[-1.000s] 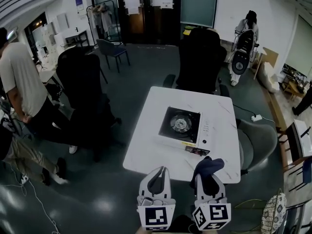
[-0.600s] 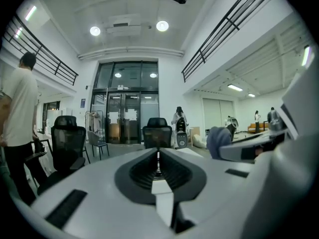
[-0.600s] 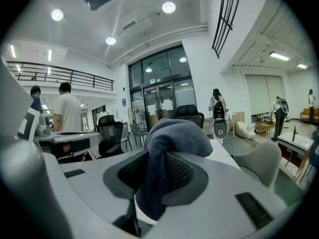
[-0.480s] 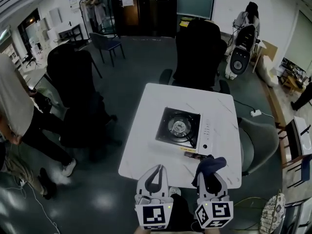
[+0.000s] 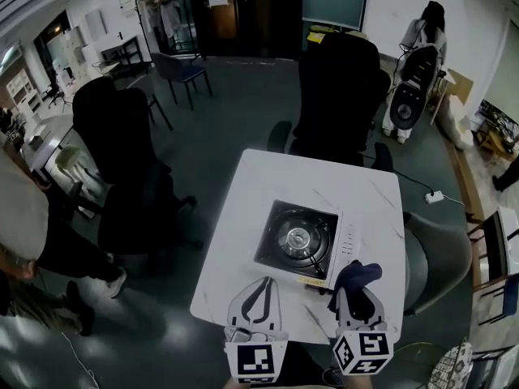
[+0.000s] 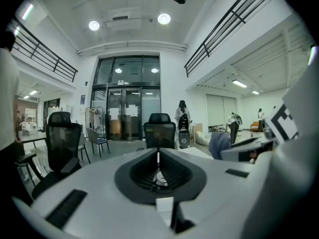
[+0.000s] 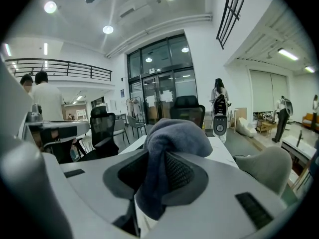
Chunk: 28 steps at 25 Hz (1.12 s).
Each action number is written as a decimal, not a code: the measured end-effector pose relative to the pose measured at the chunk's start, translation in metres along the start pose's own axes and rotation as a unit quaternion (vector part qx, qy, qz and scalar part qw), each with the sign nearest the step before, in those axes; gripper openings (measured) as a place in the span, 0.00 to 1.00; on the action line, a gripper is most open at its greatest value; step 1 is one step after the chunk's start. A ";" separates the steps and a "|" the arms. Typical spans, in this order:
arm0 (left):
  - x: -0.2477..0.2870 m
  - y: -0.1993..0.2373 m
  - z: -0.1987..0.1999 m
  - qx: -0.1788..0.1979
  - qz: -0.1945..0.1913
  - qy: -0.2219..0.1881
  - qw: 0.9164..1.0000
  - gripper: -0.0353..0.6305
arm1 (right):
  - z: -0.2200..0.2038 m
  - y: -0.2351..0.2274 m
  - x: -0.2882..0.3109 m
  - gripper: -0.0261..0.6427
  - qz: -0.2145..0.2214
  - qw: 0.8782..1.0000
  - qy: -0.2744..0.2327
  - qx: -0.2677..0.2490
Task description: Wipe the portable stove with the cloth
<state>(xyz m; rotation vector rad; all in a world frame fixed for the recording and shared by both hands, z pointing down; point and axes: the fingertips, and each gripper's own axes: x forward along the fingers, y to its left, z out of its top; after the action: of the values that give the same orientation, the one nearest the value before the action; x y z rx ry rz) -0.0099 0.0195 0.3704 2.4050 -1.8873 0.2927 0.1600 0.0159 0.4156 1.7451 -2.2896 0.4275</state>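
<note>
Portable stove flat on the white table, a little toward 5 o'clock from the table's middle. Black top with a round burner, and a white strip along the 3 o'clock side.

Right gripper at 5 o'clock from the stove, over the near table edge. Jaws clamped on the blue-grey cloth. Cloth bunched up and sticking out past the jaw tips, just beside the stove's near corner. Hard to tell if touching the stove or not.

Left gripper at 7 o'clock from the stove, side by side with the right one. Jaws pressed together, with nothing held between.

Tall black chair at 12 o'clock from the table. Grey chair at 3 o'clock. Another black chair at 9 o'clock, well apart from the table. Person far off at 1 o'clock.
</note>
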 end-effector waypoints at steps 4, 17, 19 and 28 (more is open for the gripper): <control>0.025 0.008 0.001 -0.002 0.012 0.013 1.000 0.09 | 0.000 -0.010 0.027 0.19 0.015 0.999 0.025 -0.024; 0.086 0.004 -0.009 0.001 0.023 0.040 0.999 0.09 | -0.040 -0.024 0.088 0.19 0.087 0.985 0.122 -0.087; 0.089 0.003 -0.013 0.005 0.022 0.045 0.999 0.09 | -0.047 -0.023 0.092 0.19 0.100 0.981 0.136 -0.095; 0.088 0.002 -0.028 0.008 0.022 0.068 0.997 0.09 | -0.077 -0.019 0.104 0.19 0.134 0.966 0.189 -0.115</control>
<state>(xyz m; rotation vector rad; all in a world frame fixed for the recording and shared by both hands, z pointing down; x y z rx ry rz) 0.0049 -0.0597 0.4150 2.2915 -1.8869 0.4646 0.1512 -0.0543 0.5259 1.1364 -2.1945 0.4729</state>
